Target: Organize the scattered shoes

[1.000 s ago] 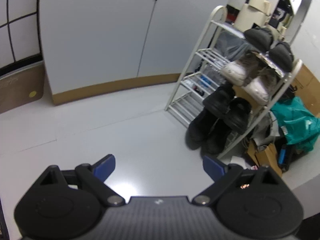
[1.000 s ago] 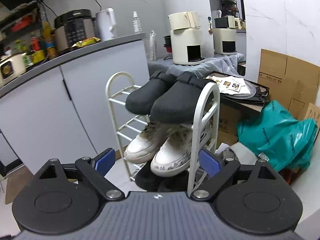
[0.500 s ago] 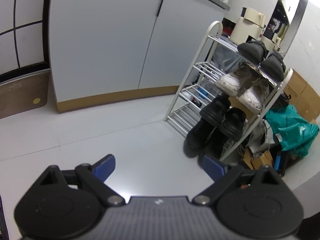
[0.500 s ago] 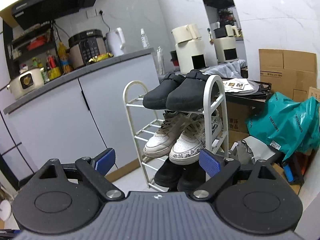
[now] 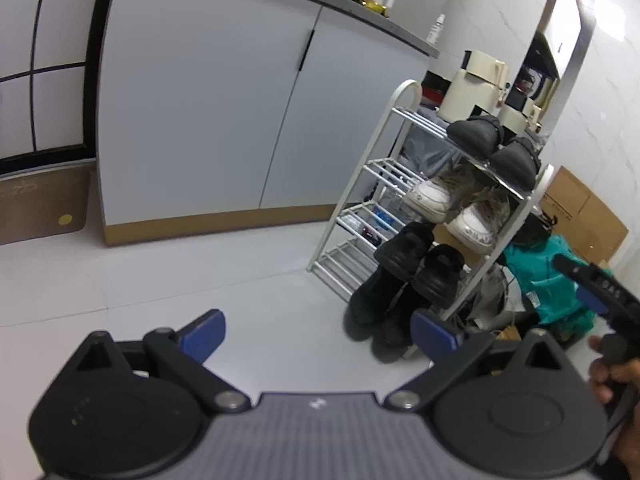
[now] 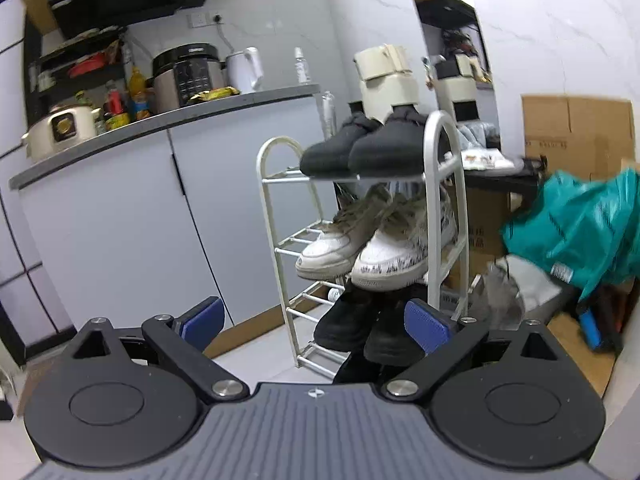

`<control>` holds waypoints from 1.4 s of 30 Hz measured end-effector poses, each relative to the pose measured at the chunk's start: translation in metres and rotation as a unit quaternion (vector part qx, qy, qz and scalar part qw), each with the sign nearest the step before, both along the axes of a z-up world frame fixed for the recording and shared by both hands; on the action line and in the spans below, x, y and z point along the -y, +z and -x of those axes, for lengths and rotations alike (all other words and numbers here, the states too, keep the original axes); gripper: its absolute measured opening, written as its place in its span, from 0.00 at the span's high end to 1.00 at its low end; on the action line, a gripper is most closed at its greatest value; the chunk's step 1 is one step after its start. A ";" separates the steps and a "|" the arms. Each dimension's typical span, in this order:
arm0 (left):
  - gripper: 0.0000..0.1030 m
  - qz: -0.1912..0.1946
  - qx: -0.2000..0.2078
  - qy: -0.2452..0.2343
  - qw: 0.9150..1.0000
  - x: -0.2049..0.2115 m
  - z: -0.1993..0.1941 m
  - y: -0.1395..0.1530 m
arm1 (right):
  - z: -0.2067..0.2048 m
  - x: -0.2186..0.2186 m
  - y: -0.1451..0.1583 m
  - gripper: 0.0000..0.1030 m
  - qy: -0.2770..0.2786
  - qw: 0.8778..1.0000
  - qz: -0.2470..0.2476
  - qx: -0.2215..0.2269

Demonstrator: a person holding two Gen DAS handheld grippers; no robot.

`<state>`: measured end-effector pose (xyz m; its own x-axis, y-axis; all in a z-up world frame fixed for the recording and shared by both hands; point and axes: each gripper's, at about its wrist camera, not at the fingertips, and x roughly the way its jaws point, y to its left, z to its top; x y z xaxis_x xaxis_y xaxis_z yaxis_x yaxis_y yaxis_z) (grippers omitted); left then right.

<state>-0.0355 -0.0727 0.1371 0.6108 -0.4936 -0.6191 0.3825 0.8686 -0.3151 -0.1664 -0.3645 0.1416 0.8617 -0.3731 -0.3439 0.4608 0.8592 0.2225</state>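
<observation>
Both grippers hang empty, jaws wide: left gripper (image 5: 318,330), right gripper (image 6: 314,320). Ahead, slightly right of each, the shoe rack (image 6: 436,216) holds black clogs (image 6: 360,148), white sneakers (image 6: 360,248), black shoes (image 6: 360,328).

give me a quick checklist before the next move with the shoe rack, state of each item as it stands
1. Left gripper open and holding nothing: ok.
2. Right gripper open and holding nothing: ok.
3. Black clogs paired on the top tier of the shoe rack: ok.
4. White sneakers paired on the second tier: ok.
5. Black shoes on the third tier, black boots at the bottom: ok; whether the boots rest on the lowest rails or the floor: cannot tell.
6. Any stray shoes left on the floor: none in view; outside the frames, cannot tell.
</observation>
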 end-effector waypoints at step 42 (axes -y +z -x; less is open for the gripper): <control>0.00 -0.095 0.013 -0.009 0.995 0.066 0.007 -0.041 | -0.041 -0.075 -0.037 0.00 0.045 0.988 -0.011 -0.148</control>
